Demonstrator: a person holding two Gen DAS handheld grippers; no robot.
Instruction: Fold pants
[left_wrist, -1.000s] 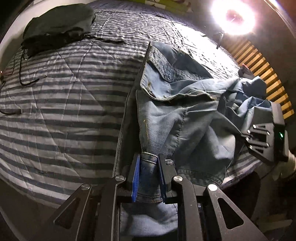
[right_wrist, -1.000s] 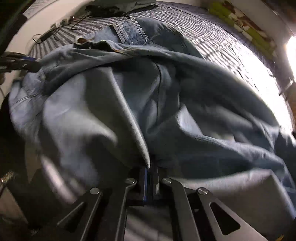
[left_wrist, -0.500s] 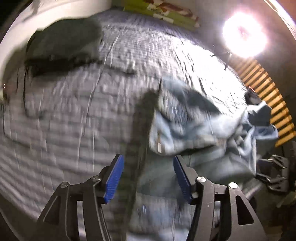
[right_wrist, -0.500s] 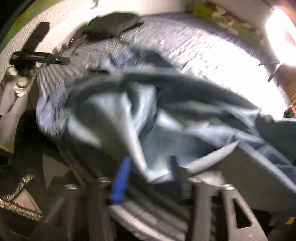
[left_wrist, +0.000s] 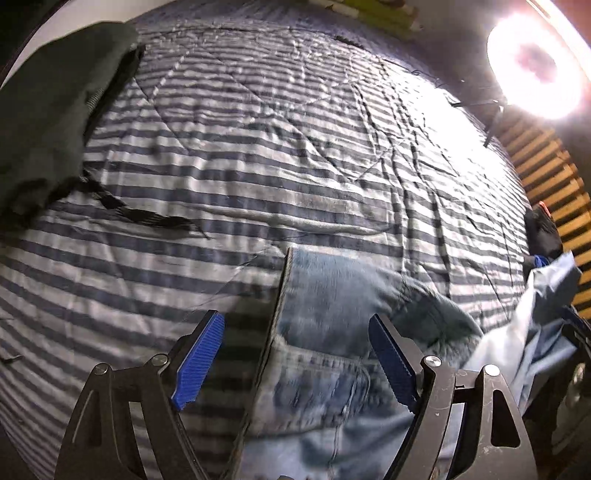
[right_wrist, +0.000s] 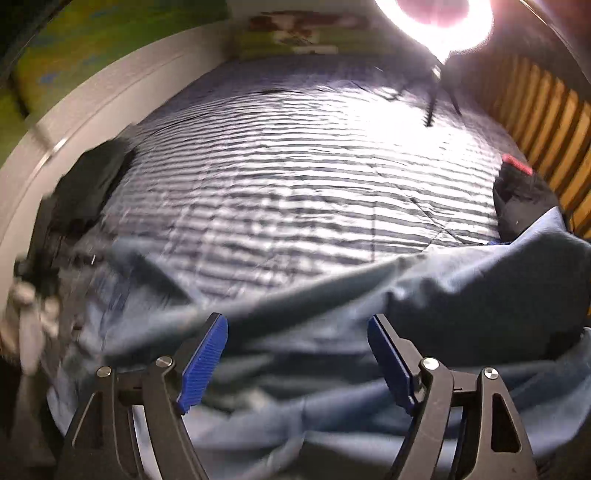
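2 hand-held grippers, both with jaws wide and gripping nothing, both having just been opening. Left hand-held gripper (left_wrist: 295, 360): blue pads apart above the jeans (left_wrist: 332, 314), no cloth pinched between them. Right hand-held gripper (right_wrist: 297, 356): pads likewise spread over loose denim, which lies below them, blurred. Jeans: light blue, rumpled, heaped at near edge of bed (left_wrist: 295, 147). Bed: striped quilt. 1 dark garment (left_wrist: 48, 110) at far left of quilt, well apart from jeans. 1 ring light (left_wrist: 535, 66) beyond bed, right.
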